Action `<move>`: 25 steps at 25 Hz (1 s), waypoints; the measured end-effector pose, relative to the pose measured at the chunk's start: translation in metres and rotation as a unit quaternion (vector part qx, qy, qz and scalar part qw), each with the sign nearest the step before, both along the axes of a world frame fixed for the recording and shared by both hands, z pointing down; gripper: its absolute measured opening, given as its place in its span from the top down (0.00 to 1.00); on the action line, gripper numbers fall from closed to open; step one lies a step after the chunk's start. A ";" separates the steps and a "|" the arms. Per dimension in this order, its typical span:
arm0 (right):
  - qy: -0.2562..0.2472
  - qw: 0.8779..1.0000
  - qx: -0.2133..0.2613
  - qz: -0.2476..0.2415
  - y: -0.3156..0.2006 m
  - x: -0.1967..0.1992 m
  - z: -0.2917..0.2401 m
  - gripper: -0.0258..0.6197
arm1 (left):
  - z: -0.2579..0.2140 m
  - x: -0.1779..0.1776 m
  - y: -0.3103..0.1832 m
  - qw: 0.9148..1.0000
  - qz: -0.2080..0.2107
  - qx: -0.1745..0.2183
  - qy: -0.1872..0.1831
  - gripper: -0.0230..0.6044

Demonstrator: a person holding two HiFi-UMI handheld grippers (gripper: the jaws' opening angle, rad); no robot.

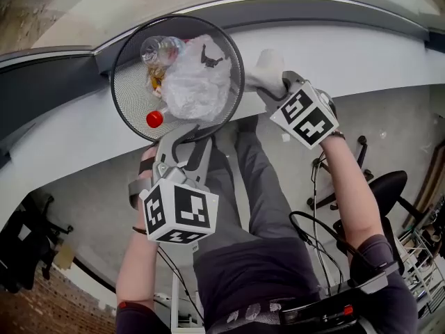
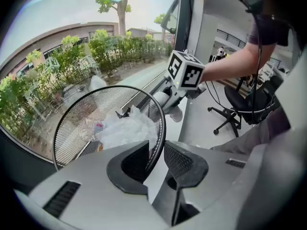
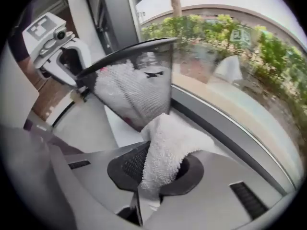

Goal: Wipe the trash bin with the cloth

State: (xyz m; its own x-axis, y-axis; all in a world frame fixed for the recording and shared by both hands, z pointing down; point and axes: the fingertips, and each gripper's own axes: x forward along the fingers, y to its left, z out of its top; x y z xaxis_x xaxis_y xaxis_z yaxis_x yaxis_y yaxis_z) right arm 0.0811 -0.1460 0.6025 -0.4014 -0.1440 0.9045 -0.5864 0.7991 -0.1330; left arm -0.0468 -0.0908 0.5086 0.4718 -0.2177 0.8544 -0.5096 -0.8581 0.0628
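- The trash bin [image 1: 128, 92] [image 2: 76, 123] [image 3: 139, 90], round and of black mesh, has its mouth turned up toward the head camera. From the right gripper view its rim runs on a slant and the body narrows to the base below, so the long axis stands near upright but tilted.
- Inside lie a crumpled plastic bag [image 1: 195, 82], a clear bottle [image 1: 158, 47] and a red cap [image 1: 154, 119].
- The bin sits over a curved white worktop [image 1: 361, 61] along a window [image 2: 72, 42] with trees and buildings outside. I cannot tell whether its base rests on the worktop.
- Behind the person there is grey floor [image 1: 389, 138] and a black office chair [image 1: 386, 186].
- The left tongs [image 1: 186, 132] [image 2: 157, 150] are narrowed onto the near edge of the bin, one jaw inside the mesh and one outside, with the rim wire clamped between them.
- The right tongs [image 1: 270, 89] [image 3: 160, 164] are closed on a white cloth [image 1: 266, 72] [image 2: 175, 113] [image 3: 168, 147], which bunches out past the jaws.
- The cloth is at the bin's right side, just beside the outer wall — actual contact cannot be made out.
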 end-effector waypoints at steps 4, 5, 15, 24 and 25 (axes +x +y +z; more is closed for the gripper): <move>0.072 0.996 0.028 0.042 -0.036 0.047 0.009 0.87 | -0.003 -0.005 -0.002 1.000 -0.003 0.005 0.004 0.81; 0.099 0.995 0.019 0.012 -0.031 0.051 0.013 0.87 | -0.003 -0.004 -0.002 1.000 0.000 0.009 0.003 0.81; -0.002 0.969 -0.014 -0.247 0.097 -0.104 0.007 0.87 | -0.014 0.028 -0.011 0.989 -0.125 -0.031 0.066 0.83; -0.038 0.970 0.019 -0.238 0.099 -0.106 -0.007 0.87 | -0.047 0.013 0.006 0.996 -0.031 -0.035 0.082 0.92; -0.028 0.976 0.023 -0.215 0.084 -0.092 -0.006 0.87 | -0.045 -0.001 0.010 0.999 0.005 -0.019 0.049 0.91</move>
